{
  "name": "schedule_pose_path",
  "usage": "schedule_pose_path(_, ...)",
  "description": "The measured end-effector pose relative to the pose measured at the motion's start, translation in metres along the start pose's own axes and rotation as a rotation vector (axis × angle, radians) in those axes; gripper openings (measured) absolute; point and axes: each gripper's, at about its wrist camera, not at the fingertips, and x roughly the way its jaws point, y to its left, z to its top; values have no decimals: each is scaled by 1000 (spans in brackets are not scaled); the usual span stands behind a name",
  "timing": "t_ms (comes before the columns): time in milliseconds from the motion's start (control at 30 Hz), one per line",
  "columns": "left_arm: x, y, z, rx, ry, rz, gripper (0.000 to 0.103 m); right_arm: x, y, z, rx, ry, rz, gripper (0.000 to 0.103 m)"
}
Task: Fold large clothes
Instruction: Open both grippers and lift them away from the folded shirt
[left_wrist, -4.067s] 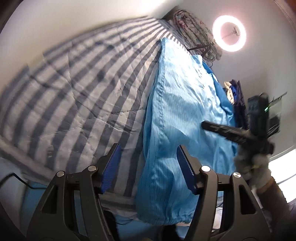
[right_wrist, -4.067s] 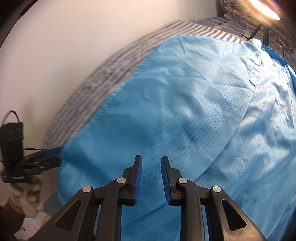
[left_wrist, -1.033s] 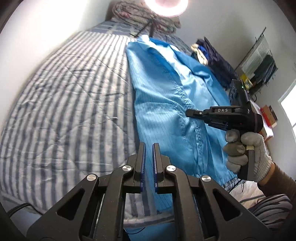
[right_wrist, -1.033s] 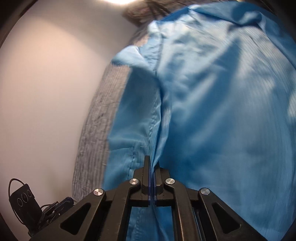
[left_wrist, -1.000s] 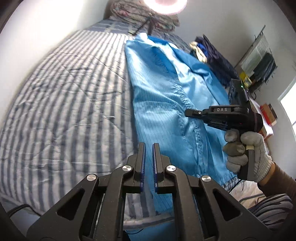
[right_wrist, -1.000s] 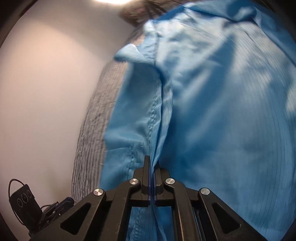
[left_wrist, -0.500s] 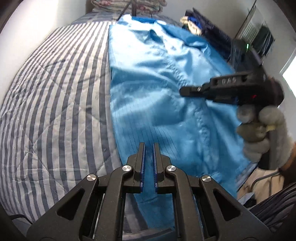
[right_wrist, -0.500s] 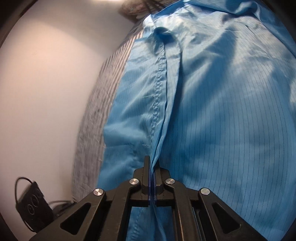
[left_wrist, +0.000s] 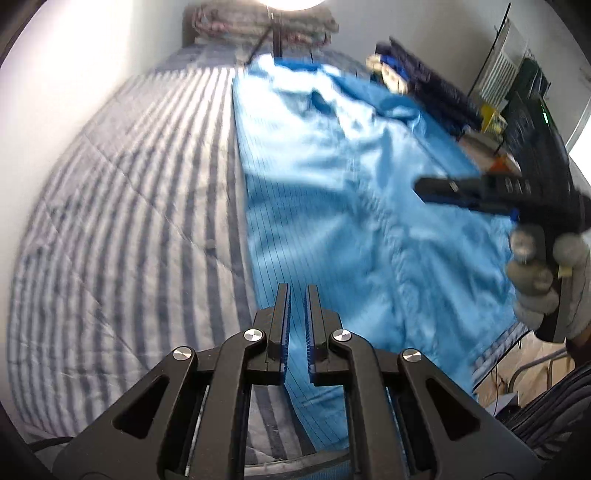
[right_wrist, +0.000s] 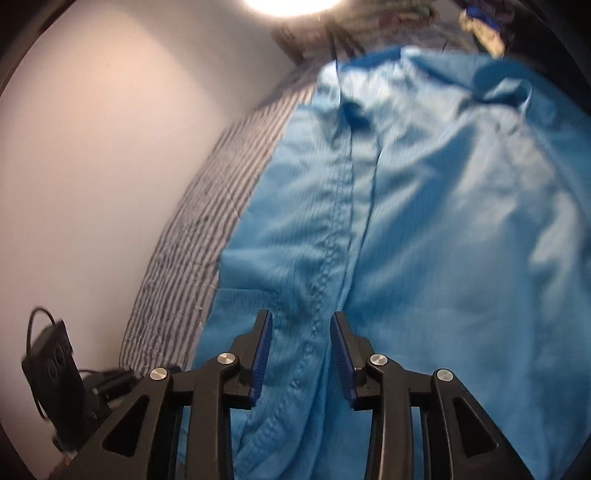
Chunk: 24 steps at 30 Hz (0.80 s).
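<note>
Garment (left_wrist: 332, 206) one, blue, on striped bed (left_wrist: 129, 206); left gripper (left_wrist: 296, 295) jaws narrow, right gripper (right_wrist: 301, 328) jaws wide

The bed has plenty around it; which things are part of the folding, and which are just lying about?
Part of the job: blue garment; left gripper; right gripper.

Lying about: striped quilt; ring light; pile of dark clothes; folded bedding.

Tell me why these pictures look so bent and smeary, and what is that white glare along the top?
Left wrist view: the fisheye lens bows the striped bedcover; the right gripper is motion-smeared, and a bright lamp blows out the top edge. Right wrist view: the blue garment is soft with blur, under the same kind of glare.
</note>
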Motion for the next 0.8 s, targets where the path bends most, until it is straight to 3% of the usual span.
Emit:
schedule_pose_path(33, -9, 0, 5, -1, -20, 5, 7, -10, -2, 0, -6, -21, -15, 43)
schedule_pose_path(67, -18, -1, 9, -4, -43, 9, 22, -19, -3, -1, -11, -39, -26, 49)
schedule_pose_path(100, -25, -1, 13, -4, -62, 9, 45, -29, -4, -1, -19, -58, -40, 49)
schedule_pose_path(167, -47, -4, 21, -3, -132, 21, 68, -49, -6, -3, -35, -86, -73, 49)
schedule_pose_path(300, -68, -11, 43, 2, -188, 33, 72, -85, -14, -8, -44, -163, -147, 70)
schedule_pose_path(533, -84, -37, 83, 74, -206, 12, 72, -143, -59, -31, 30, -274, -241, 76)
schedule_pose_path(733, -82, -67, 100, 70, -179, -33, 72, -186, -113, -53, 113, -291, -323, 76)
schedule_pose_path(800, -79, -81, 100, 116, -147, -27, 72, -199, -136, -60, 169, -280, -342, 76)
